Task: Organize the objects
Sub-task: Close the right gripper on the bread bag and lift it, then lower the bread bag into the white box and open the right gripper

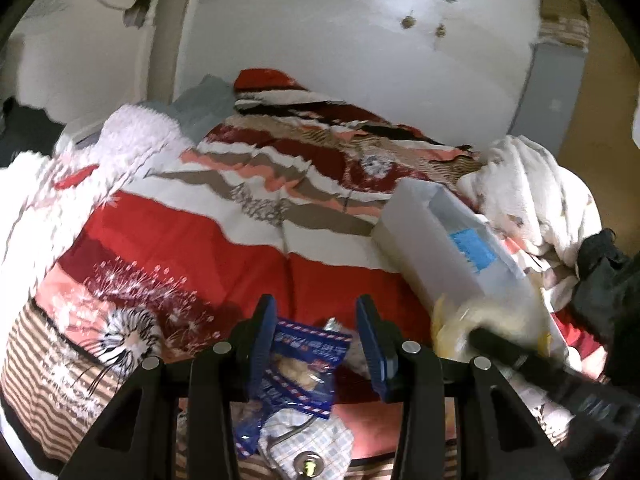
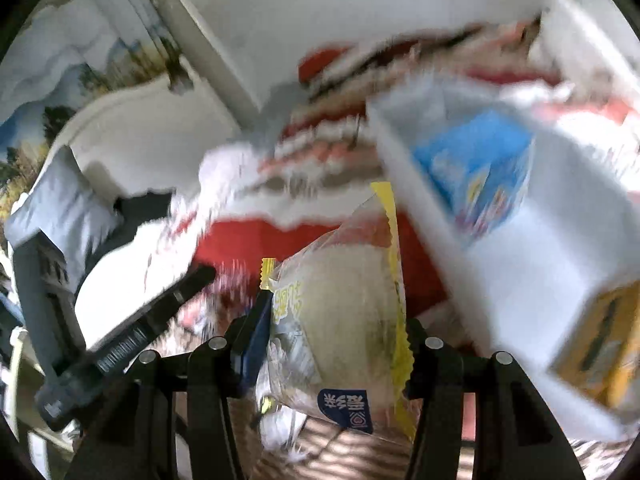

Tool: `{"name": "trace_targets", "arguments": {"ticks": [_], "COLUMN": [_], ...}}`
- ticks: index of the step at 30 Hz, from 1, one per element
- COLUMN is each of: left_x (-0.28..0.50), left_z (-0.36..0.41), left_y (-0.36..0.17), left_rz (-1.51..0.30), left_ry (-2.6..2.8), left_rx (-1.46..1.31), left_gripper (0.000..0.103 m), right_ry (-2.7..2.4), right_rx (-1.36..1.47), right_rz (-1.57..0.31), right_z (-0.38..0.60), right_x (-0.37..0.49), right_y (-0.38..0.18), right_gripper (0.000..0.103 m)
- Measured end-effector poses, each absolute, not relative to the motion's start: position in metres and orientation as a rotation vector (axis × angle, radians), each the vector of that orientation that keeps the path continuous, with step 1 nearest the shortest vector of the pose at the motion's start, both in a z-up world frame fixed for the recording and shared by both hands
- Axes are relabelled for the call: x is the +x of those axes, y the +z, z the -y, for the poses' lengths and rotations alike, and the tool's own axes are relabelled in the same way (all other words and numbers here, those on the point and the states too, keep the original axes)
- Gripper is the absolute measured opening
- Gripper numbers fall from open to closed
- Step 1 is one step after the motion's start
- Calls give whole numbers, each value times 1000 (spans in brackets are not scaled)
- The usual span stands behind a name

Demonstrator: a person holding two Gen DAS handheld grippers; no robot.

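Two snack packets held, both can slip near the translucent white plastic bin [image 1: 448, 236].

Left view: your left gripper [image 1: 316, 344] is clamped on the blue crinkly snack packet [image 1: 298, 364], below-left of the bin; the grip looks one-sided, so it may twist out.
Right view: your right gripper [image 2: 336, 344] pinches the yellow-edged clear bread packet [image 2: 340, 320], lower-left of the bin [image 2: 520, 272]; a fast swing could hit the bin's wall.

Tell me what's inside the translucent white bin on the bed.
Inside the translucent white bin a blue box lies toward the far end and a yellow box shows at the near end. Motion blur and the cloudy walls hide anything beneath them.
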State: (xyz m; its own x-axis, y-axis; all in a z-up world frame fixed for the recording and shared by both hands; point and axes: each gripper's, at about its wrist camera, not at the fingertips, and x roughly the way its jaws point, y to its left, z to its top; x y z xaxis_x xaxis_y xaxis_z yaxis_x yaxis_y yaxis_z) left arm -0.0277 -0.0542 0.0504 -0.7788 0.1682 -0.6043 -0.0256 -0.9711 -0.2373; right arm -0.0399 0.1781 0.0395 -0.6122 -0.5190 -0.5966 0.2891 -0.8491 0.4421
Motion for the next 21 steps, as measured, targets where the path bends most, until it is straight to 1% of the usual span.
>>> {"name": "trace_targets", "arguments": {"ticks": [4,7,10,12,13,14,17,19,21], "left_x": [-26,-25,-25,-23,-23,-24,-37,-50,-55], "left_z": [28,3,-18,-32,-40,-44,-59,-64,-64], "left_y": [57,62,67,71,74,75,73,68,64], "left_rz": [234,151,87,55,48,50,110,200,294], "left_ry": [2812,2772,2748,2745,2749,2747,2646,2583,2593], "left_rx": [-941,-881,-823,-767,-721,-701,-713,-827,-874], "left_gripper": [39,39,39,53,74,86,86,86,86], "right_ry": [-2597,-2683,-2767,-2834,-2859,-2884,-2965,-3029,-3094], "right_rx": [878,856,870,869,859,838,776,757,718], "right_rz": [455,500,498,503,525,557,617,610,600], "right_z": [-201,-219,-230,-234,-238,-246,-261,-269,-272], "right_x": [-24,-20,-21,-23,-23,-22,-17,-16,-12], "right_y": [68,72,70,69,70,71,75,74,75], "right_gripper": [52,52,52,52,52,52,54,55,56]}}
